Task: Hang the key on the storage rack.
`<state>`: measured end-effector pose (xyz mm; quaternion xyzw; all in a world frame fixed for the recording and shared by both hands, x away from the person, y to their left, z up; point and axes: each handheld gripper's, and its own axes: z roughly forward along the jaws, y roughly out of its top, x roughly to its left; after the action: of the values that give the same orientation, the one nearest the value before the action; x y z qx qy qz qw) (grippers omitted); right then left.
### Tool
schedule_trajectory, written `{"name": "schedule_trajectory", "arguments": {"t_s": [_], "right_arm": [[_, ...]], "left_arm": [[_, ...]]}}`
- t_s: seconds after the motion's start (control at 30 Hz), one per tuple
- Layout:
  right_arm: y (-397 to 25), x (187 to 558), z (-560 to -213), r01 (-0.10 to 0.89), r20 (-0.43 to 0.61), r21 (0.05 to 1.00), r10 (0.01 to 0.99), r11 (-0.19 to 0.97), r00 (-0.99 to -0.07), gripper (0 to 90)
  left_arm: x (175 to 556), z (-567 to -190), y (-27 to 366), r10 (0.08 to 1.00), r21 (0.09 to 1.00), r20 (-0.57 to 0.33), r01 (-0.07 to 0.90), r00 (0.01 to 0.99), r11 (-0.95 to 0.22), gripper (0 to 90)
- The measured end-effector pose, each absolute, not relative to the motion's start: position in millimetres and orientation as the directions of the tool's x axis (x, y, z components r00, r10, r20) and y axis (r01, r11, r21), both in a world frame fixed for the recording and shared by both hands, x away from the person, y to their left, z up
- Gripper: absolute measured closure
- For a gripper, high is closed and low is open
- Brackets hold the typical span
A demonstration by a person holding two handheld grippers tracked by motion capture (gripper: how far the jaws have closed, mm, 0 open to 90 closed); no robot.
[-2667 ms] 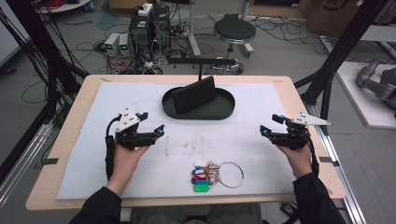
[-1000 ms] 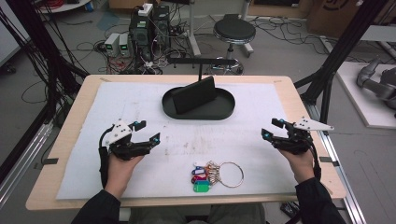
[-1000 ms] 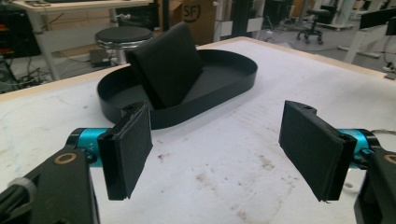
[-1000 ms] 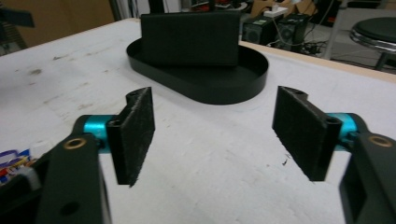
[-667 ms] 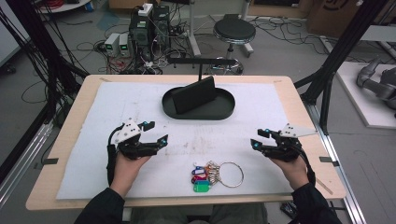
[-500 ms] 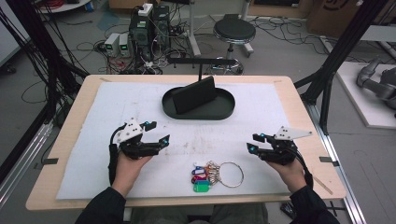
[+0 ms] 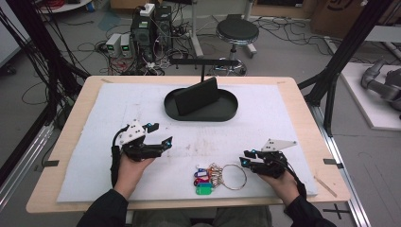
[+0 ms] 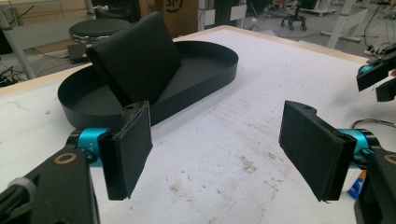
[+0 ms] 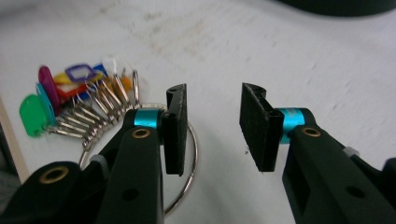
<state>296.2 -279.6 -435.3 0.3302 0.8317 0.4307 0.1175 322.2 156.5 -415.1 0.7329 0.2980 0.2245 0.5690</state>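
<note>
A bunch of coloured key tags [image 7: 204,178] on a large metal ring [image 7: 233,177] is seen near the bench's [image 7: 302,118] front edge. The right gripper [image 7: 245,159], jaws moderately parted and empty, is held just beside the ring. The left gripper [image 7: 160,134] is spread wide, empty, toward the front-left. A black oval tray [image 7: 227,111] sits toward the back edge.

We see our left gripper [image 8: 215,149] with its jaws spread wide above the stained white mat [image 8: 233,140], gripping nothing. Beyond them sits a black oval tray [image 8: 205,79] with a black wallet [image 8: 135,56] leaning inside it. The other gripper [image 8: 378,77] shows at the right edge.
</note>
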Motion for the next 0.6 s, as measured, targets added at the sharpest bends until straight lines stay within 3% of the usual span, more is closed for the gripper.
{"name": "schedule_trajectory", "arguments": {"t_s": [0.6], "right_arm": [[-262.8, 297.0, -452.9, 0.43, 0.026, 0.719, 0.597, 0.546, -0.802, 79.0]], "left_arm": [[321.0, -418.1, 155.9, 0.691, 0.964, -0.008, 0.189, 0.722, -0.186, 25.5]]}}
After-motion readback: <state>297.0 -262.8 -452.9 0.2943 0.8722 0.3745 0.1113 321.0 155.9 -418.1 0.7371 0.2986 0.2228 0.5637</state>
